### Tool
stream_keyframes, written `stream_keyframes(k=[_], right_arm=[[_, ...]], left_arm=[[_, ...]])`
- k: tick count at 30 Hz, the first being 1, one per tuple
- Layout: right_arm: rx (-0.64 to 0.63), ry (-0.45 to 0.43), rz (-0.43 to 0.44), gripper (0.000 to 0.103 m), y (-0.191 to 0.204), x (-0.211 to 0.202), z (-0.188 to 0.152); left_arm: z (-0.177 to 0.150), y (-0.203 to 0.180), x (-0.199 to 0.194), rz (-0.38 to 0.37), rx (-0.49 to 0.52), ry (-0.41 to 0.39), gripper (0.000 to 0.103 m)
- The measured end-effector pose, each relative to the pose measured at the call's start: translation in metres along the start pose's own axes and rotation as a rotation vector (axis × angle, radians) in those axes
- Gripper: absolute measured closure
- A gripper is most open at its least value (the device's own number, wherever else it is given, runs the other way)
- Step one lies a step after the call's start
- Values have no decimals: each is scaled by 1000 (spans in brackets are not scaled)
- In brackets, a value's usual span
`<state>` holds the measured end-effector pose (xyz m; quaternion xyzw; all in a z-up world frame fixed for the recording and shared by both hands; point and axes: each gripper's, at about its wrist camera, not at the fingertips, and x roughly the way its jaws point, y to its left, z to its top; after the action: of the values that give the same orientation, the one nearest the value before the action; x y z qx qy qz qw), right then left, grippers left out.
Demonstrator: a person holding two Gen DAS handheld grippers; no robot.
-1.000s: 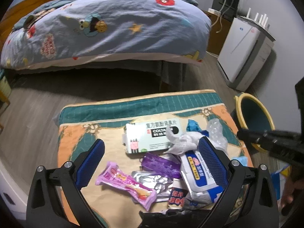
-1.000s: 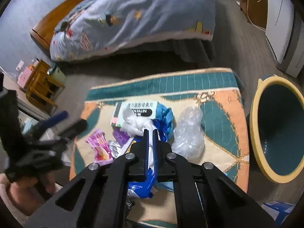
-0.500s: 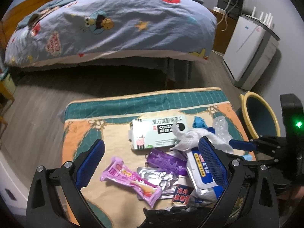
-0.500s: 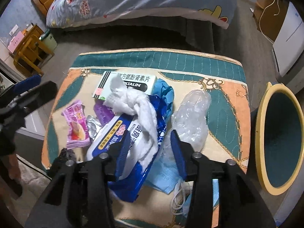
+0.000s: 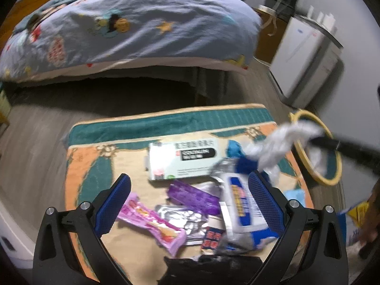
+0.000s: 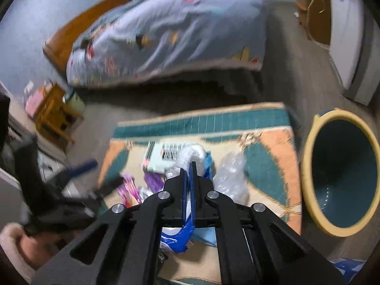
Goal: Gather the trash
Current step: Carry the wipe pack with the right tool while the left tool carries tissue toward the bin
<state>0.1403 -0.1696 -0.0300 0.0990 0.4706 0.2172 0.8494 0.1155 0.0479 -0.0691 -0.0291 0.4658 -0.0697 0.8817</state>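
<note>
Two grippers work over a patterned mat (image 5: 90,166) on the floor, where loose trash lies in a heap. Left gripper (image 5: 190,199): jaws wide open, hovering above the near part of the heap and holding nothing. Between and just beyond its blue pads (image 5: 114,204) lie a pink wrapper (image 5: 152,225), a foil blister pack (image 5: 182,218), a purple wrapper (image 5: 192,196) and a white-and-blue packet (image 5: 239,211), overlapping one another. A white medicine box (image 5: 182,159) lies flat behind them, near the mat's middle.

Right gripper (image 6: 190,166): jaws closed on a crumpled white tissue (image 6: 192,155). From the left wrist view the tissue (image 5: 285,140) hangs in the air, blurred, at the mat's right edge, in front of the bin's rim. The bin (image 6: 308,166), teal inside with a yellow rim, stands on the floor just beside the mat's right side; whether the tissue is over its mouth cannot be told.

Beneath the right gripper lie a clear plastic bag (image 6: 230,175) and a blue wrapper (image 6: 175,237), partly hidden by the gripper's body. A light blue mask (image 5: 294,193) shows at the mat's right edge.

Beyond the mat stands a bed (image 5: 133,28) with a blue cartoon-print quilt; a white appliance (image 5: 306,59) stands against the wall to the right, and a small wooden stool (image 6: 52,116) stands on the left.
</note>
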Motion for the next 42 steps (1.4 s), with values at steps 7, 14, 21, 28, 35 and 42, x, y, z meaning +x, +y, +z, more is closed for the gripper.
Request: stream_keyframes(k=[7, 14, 21, 28, 35, 42], right_arm=[[33, -93, -27, 101, -16, -31, 12], [71, -71, -36, 101, -30, -31, 4], [82, -68, -41, 101, -37, -35, 1], [74, -67, -42, 101, -37, -38, -1], [77, -95, -53, 101, -42, -53, -2], [113, -118, -77, 101, -60, -71, 3]], left_arm=[[-16, -52, 20, -77, 128, 86, 5], [-29, -84, 47, -39, 199, 150, 6], [-34, -91, 50, -24, 263, 160, 51], [-42, -110, 50, 14, 413, 147, 80], [-18, -84, 20, -9, 292, 34, 97], [7, -70, -21, -62, 197, -86, 98]])
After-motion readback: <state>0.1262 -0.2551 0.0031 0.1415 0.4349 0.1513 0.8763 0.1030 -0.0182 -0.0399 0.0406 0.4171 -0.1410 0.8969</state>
